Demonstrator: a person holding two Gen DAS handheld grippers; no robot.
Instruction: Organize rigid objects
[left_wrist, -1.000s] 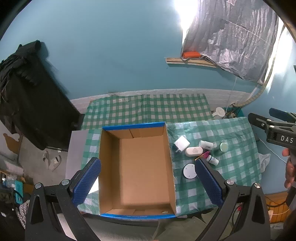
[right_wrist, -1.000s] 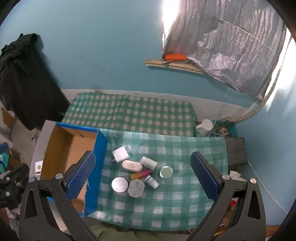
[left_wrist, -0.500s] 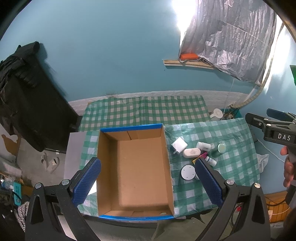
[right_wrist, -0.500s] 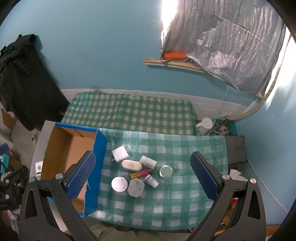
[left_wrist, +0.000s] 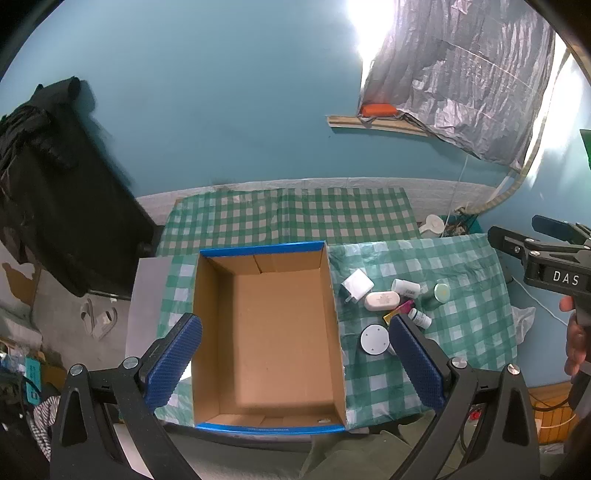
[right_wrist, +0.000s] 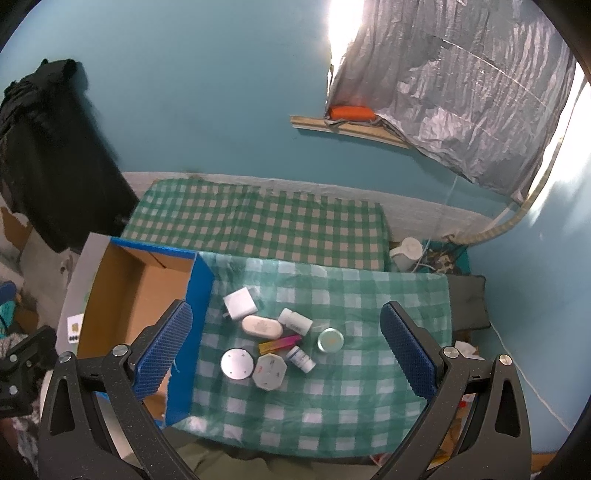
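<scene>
An empty cardboard box (left_wrist: 273, 332) with blue edges sits on the green checked table; it also shows in the right wrist view (right_wrist: 129, 295). Right of it lies a cluster: white charger (right_wrist: 240, 303), white oval case (right_wrist: 261, 326), white bottle (right_wrist: 294, 321), round green tin (right_wrist: 330, 340), pink-yellow tube (right_wrist: 279, 343), small vial (right_wrist: 301, 359), white disc (right_wrist: 237, 363), octagonal white box (right_wrist: 269, 371). My left gripper (left_wrist: 295, 360) is open and empty, high above the box. My right gripper (right_wrist: 284, 349) is open and empty, high above the cluster.
A second checked surface (right_wrist: 255, 225) lies behind the table against the blue wall. Black clothing (left_wrist: 44, 177) hangs at left. A white jug (right_wrist: 406, 253) stands on the floor at right. The right gripper's body (left_wrist: 546, 266) shows at the left view's right edge.
Both views have shifted slightly; the box and the cluster sit a little further left and lower in the left wrist view. Nothing on the table has moved. Both grippers stay open.
</scene>
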